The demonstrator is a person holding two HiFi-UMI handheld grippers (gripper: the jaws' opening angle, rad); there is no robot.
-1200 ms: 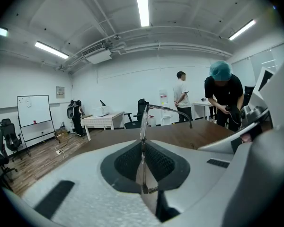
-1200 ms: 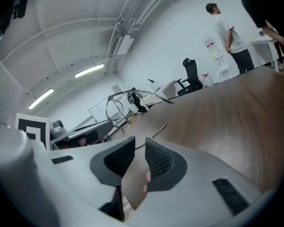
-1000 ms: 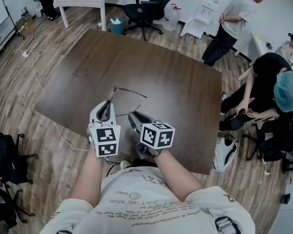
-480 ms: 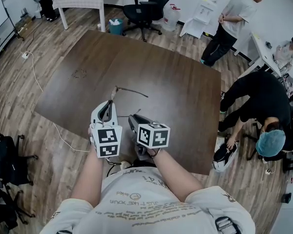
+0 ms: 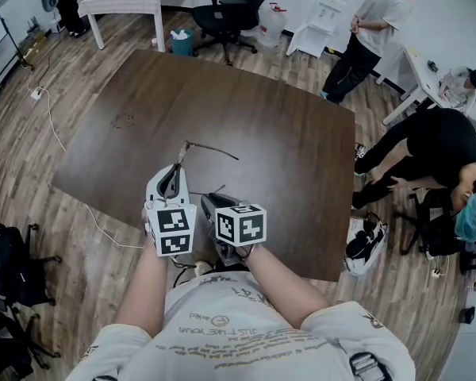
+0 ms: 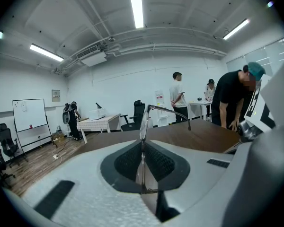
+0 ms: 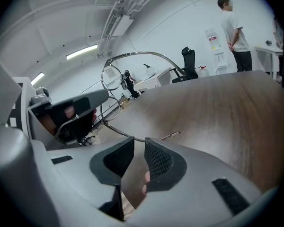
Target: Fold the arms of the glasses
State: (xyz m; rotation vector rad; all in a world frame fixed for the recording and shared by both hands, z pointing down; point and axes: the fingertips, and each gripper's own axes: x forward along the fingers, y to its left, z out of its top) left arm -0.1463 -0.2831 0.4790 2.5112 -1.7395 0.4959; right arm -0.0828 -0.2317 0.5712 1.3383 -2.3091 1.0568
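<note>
Two grippers meet over the bench (image 5: pixel 262 125), just inside its near edge and left of that edge's middle. Left gripper (image 6: pixel 142 144): jaws closed tight on the glasses (image 5: pixel 182 154), pinching one end of the front (image 6: pixel 144 121) edge-on. Right gripper (image 7: pixel 139 144): jaws a narrow gap apart with nothing between them, tips just short of the near arm (image 7: pixel 172 135), which crosses in front of them. The glasses hang from the left jaws alone; whether the near arm's tip touches the bench cannot be told.

Likely faults:
- **Pivot.** The hold is a thin pinch at one end of the front, so a sideways push on an arm may swing or slip the whole frame instead of folding the arm.
- **Miss.** The near arm is a slender wire, and the narrow right jaws may close beside it or ride over it.
- **Strain.** Force across an arm, rather than round its joint, could bend it. The far arm (image 5: pixel 214 150) stands free and could catch as well.

Orientation: the front's long axis runs along the left jaws, from the near edge toward the far edge. Both arms are open, roughly square to the front, and point toward the bench's right edge.
</note>
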